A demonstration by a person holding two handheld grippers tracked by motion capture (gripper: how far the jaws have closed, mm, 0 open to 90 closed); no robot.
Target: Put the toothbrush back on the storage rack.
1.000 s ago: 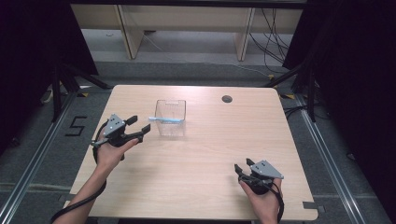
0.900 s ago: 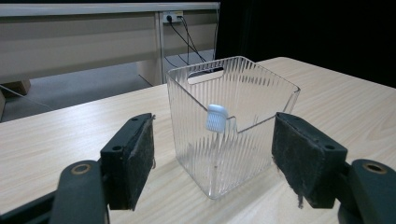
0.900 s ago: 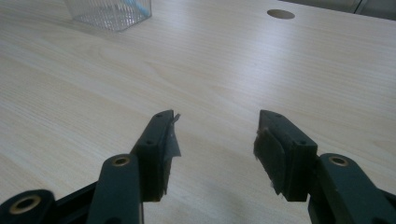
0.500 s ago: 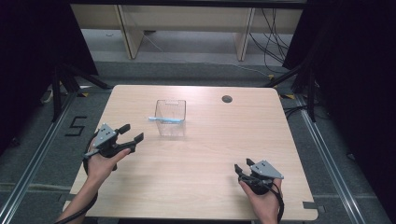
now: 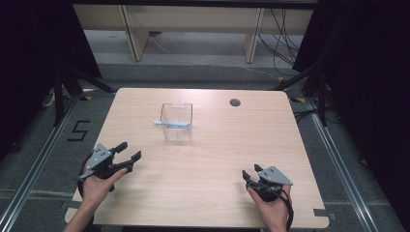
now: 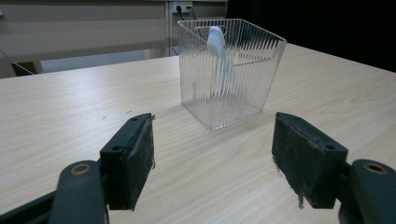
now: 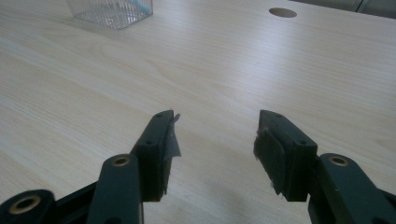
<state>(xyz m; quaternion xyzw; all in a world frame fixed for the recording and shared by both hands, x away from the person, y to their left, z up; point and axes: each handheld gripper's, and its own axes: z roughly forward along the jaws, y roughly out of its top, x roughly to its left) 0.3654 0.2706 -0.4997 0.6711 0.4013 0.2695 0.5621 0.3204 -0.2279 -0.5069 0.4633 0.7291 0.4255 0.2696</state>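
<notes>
The table (image 5: 203, 193) is carrying a clear ribbed container (image 5: 177, 121) near its far middle, and the left gripper (image 5: 126, 155) is pulling back from it: a second ago it was right beside the container's left wall, half a second ago it was partway back, and now it is sitting well apart, near the table's near-left edge, jaws spread and empty. That retreat suggests the placing is done and the hand is returning to rest. In the left gripper view the container (image 6: 230, 70) is standing ahead of the open jaws, slightly right of centre, with a pale blue-white toothbrush (image 6: 220, 56) leaning inside it, one end poking over the rim. The right gripper (image 5: 251, 176) is resting open and empty at the near-right, the container far ahead and to its left.
</notes>
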